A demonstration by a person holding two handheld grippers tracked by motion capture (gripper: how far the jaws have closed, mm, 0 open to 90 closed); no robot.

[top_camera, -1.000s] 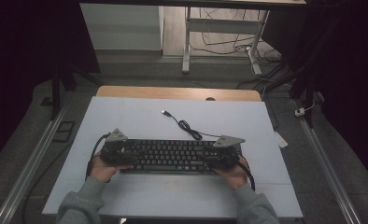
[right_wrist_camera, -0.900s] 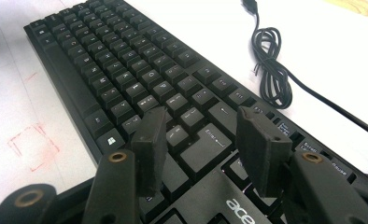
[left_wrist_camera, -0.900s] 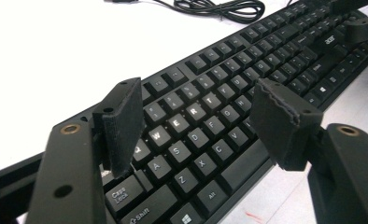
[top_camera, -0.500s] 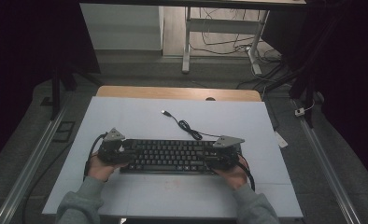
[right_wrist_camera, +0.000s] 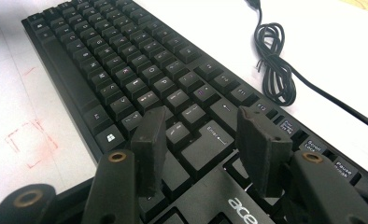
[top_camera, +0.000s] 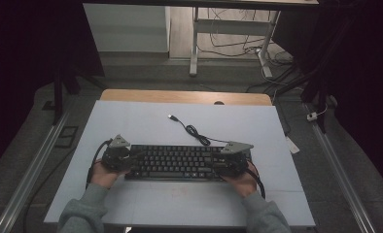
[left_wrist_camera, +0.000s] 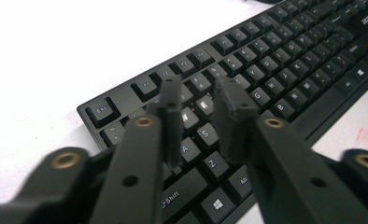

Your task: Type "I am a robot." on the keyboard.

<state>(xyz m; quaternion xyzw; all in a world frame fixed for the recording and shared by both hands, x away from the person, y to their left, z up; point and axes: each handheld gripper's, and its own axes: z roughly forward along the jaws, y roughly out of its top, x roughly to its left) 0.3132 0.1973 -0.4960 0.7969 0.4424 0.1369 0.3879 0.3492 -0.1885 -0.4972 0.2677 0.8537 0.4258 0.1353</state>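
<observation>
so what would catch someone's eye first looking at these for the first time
The black keyboard lying across the near half of the pale table, with a gripper at each end. The left gripper hovers over the letter keys at its left end, jaws just narrowed with nothing between them, while the right gripper hangs over the Enter key with jaws apart. Behind the keyboard, its coiled cable trails to a loose plug.

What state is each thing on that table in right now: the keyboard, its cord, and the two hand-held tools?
Keyboard: flat on the table, keys up.
Cord: unplugged, part bundled, plug lying loose.
Left tool: jaws have just been closing, a gap remains, over the left-end keys.
Right tool: jaws apart, over the Enter key.
</observation>
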